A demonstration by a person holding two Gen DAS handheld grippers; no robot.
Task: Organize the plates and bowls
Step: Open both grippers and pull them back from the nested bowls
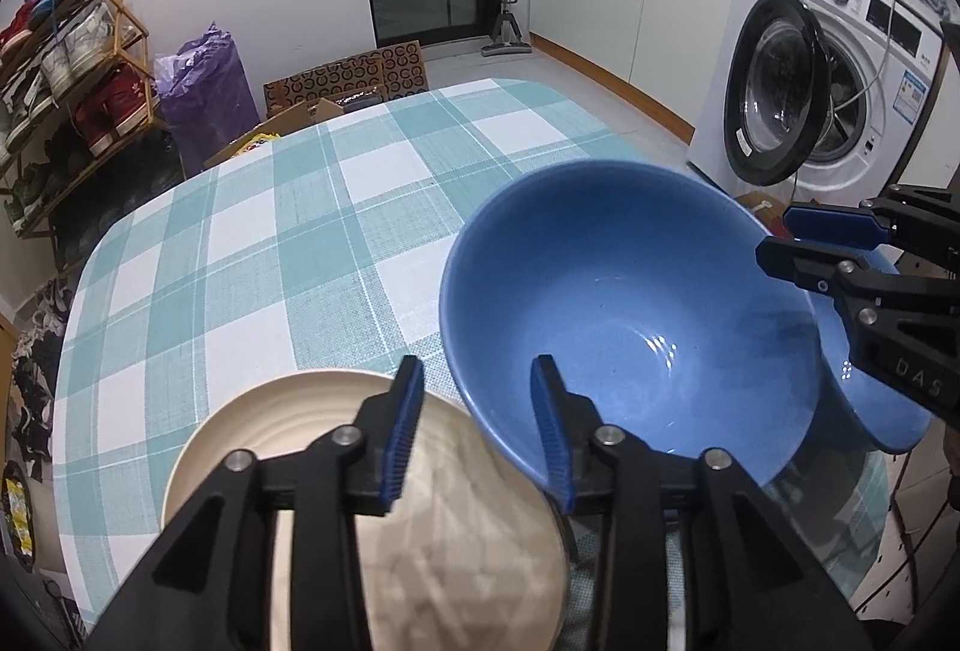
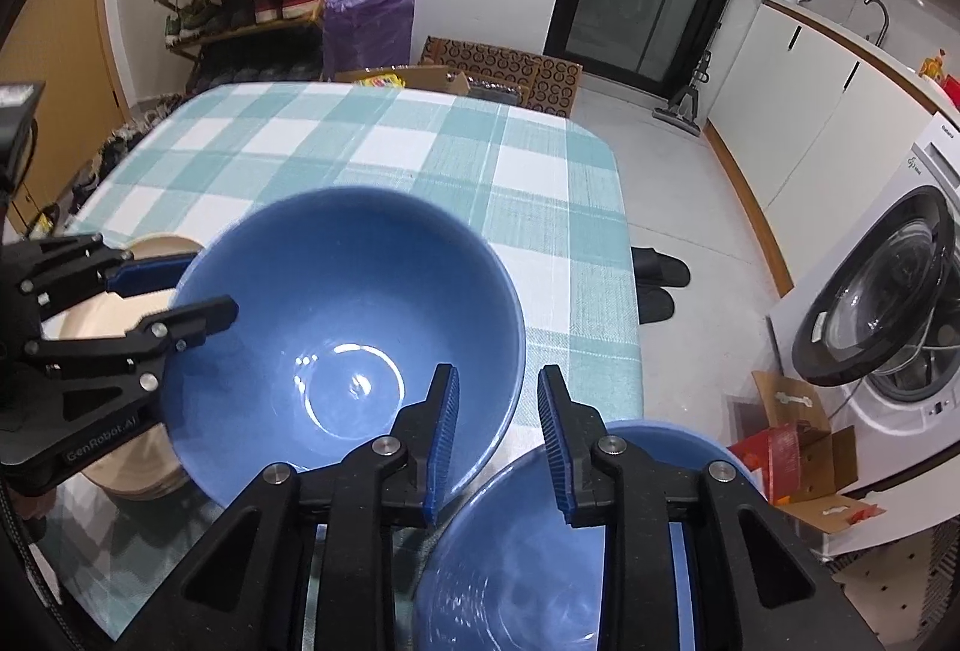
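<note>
A large blue bowl [image 1: 630,315] [image 2: 348,327] is tilted above the checked table. My left gripper [image 1: 477,429] [image 2: 174,288] has its jaws apart with the bowl's rim between them. My right gripper [image 2: 498,441] [image 1: 774,237] is open, its left finger [image 2: 441,441] inside the bowl's near rim, apart from it. A second blue bowl [image 2: 540,561] [image 1: 870,399] sits low beneath the right gripper. A stack of cream plates [image 1: 372,519] [image 2: 138,447] lies at the table's near left, under the left gripper.
The table [image 1: 270,243] [image 2: 372,141] has a teal and white checked cloth. A washing machine [image 1: 840,93] with its door open stands at the right. A shoe rack [image 1: 60,81], a purple bag [image 1: 204,93] and cardboard boxes [image 1: 354,81] stand beyond the table.
</note>
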